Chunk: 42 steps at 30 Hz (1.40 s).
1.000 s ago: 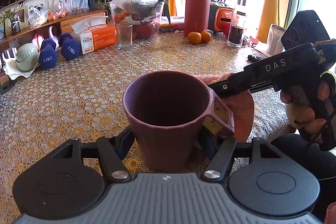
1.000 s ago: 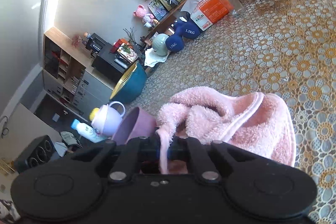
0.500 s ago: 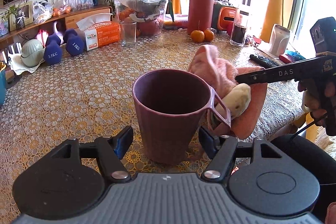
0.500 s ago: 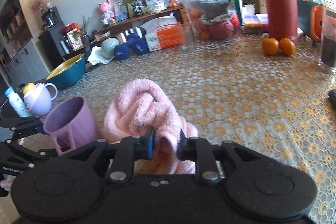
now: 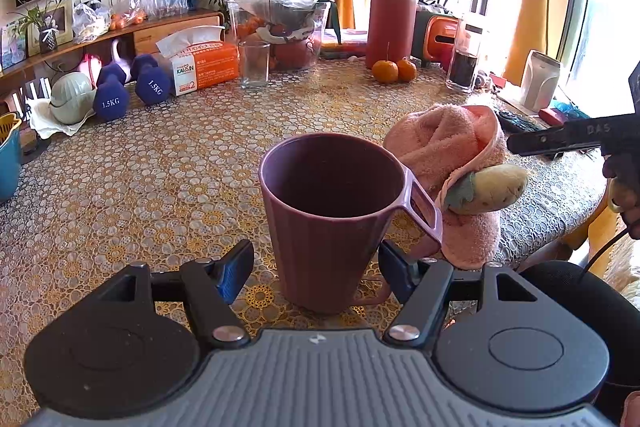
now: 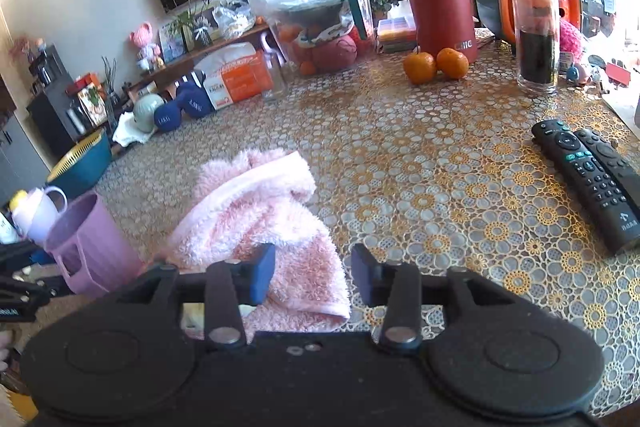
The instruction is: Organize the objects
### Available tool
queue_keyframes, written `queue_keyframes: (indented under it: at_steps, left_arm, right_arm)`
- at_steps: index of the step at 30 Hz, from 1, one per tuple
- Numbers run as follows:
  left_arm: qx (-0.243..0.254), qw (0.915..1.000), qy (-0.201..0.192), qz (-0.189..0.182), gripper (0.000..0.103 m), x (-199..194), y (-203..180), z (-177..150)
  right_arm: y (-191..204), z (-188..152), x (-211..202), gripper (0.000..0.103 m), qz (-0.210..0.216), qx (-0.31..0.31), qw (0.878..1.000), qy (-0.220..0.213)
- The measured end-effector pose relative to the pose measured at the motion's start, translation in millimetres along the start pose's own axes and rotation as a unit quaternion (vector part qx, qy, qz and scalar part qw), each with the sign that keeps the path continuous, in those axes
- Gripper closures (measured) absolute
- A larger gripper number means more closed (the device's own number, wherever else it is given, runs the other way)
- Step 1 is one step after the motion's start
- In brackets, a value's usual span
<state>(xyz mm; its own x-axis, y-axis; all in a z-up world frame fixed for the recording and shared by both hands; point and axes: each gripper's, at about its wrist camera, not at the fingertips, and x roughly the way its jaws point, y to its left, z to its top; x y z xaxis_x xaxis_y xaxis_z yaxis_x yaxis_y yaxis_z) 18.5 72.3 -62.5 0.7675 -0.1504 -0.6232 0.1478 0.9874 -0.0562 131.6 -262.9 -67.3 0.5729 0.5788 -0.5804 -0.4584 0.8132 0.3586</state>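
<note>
Now right gripper (image 6: 313, 277) lets go of pink towel (image 6: 256, 223); mug (image 5: 334, 217) stands free at frame centre.
Right jaws were pinched on the towel a second ago, now opening, pads clear of the cloth heaped lower centre-left on the table (image 6: 440, 163). Left gripper (image 5: 316, 269) jaws flank the mug with gaps both sides, gripping nothing; a second ago they sat closer in. Towel just right of mug.

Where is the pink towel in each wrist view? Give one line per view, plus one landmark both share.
Left wrist: the pink towel lies right of centre, beside the mug's handle.
Right wrist: the pink towel lies low and left of centre.
Shared landmark: the two oranges by the red jug.
</note>
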Motion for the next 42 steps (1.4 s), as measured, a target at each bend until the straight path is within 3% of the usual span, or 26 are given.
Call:
queue_keyframes:
  at_steps: [3, 5, 13, 14, 16, 18, 20, 21, 24, 32, 37, 42]
  left_arm:
    - [-0.001, 1.0, 0.0, 0.001, 0.035, -0.1, 0.1, 0.1]
    - [0.0, 1.0, 0.0, 0.004, 0.035, -0.5, -1.0, 0.0]
    - [-0.006, 0.9999, -0.003, 0.012, 0.035, -8.1, -2.9, 2.3]
    - [-0.008, 0.9999, -0.004, 0.01, 0.034, -10.7, -3.2, 3.2]
    - [-0.013, 0.9998, -0.011, 0.011, 0.028, -17.2, -4.0, 6.2]
    - [-0.019, 0.9997, -0.017, 0.006, 0.025, -23.7, -4.0, 10.8]
    - [-0.027, 0.9994, -0.021, 0.003, 0.021, -29.0, -2.6, 15.9]
    - [-0.031, 0.9993, -0.019, 0.008, 0.02, -29.5, -1.4, 18.7]
    - [-0.06, 0.998, -0.009, 0.017, 0.016, -26.4, 5.5, 24.8]
    - [-0.062, 0.998, -0.013, 0.011, 0.016, -20.3, -5.6, 30.5]
    - [-0.068, 0.9977, -0.008, 0.0, 0.016, -15.0, -2.7, 28.0]
    - [-0.066, 0.9978, -0.001, -0.002, 0.018, -9.4, -4.6, 25.1]
  right_arm:
    - [3.8, 9.7, -7.1, 0.032, 0.038, 0.013, 0.999, -0.013]
    - [15.5, 17.2, -3.8, 0.028, 0.048, -0.001, 0.999, -0.019]
    - [70.1, 14.0, 59.4, 0.025, -0.032, -0.1, 0.994, 0.021]
    - [74.8, 10.4, 65.4, 0.027, -0.047, -0.115, 0.992, 0.023]
    - [79.9, 3.1, 74.7, 0.047, -0.063, -0.137, 0.988, 0.029]
    - [79.4, -2.8, 78.3, 0.062, -0.056, -0.14, 0.988, 0.035]
    - [79.2, -6.6, 77.5, 0.07, -0.052, -0.144, 0.988, 0.032]
    - [78.7, -6.7, 76.2, 0.079, -0.051, -0.143, 0.988, 0.029]
    - [78.5, -5.2, 69.1, 0.086, -0.039, -0.136, 0.99, 0.019]
    - [73.5, 11.4, 45.4, 0.087, 0.11, -0.052, 0.993, 0.012]
    - [67.5, 17.8, 52.8, 0.087, 0.226, 0.034, 0.973, 0.033]
    - [57.0, 11.5, 76.8, 0.087, 0.264, 0.11, 0.956, 0.06]
